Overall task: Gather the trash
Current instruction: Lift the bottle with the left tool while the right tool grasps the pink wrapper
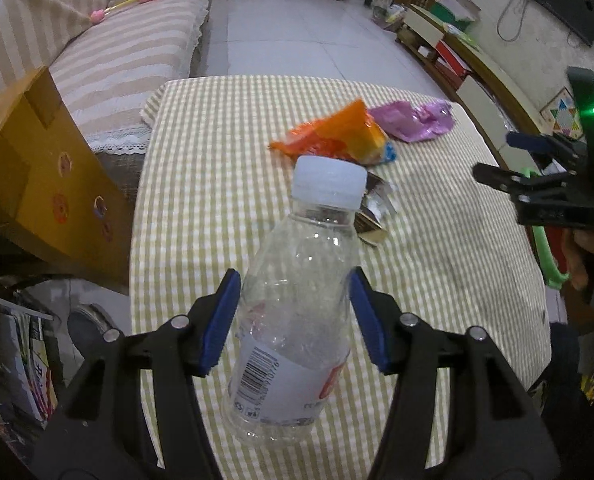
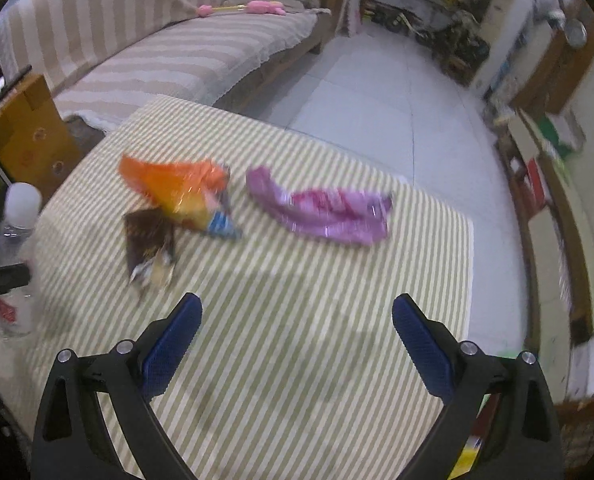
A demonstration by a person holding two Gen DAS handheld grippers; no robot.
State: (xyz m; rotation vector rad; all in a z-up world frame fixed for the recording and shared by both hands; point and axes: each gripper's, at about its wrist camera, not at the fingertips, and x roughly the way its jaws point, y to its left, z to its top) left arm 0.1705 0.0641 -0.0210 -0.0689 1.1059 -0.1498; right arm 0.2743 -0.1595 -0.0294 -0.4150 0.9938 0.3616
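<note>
The left hand-held gripper (image 1: 295, 312) clamps an empty clear plastic bottle (image 1: 293, 320) by its sides, raised above the striped desk (image 1: 437, 248). The right hand-held gripper (image 2: 297, 344) hangs wide open, holding nothing. An orange snack wrapper (image 2: 177, 188), purple wrapper (image 2: 321, 212) and dark foil wrapper (image 2: 149, 240) lie on the desk.

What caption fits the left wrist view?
Left gripper holding a clear plastic bottle above crumpled wrappers on a checked tablecloth.

- Clear plastic bottle with white cap (image 1: 293, 312): white label bearing a barcode with digits too small to read, recycling marks, and a red logo, illegible.
- Other packaging: no print legible.
</note>
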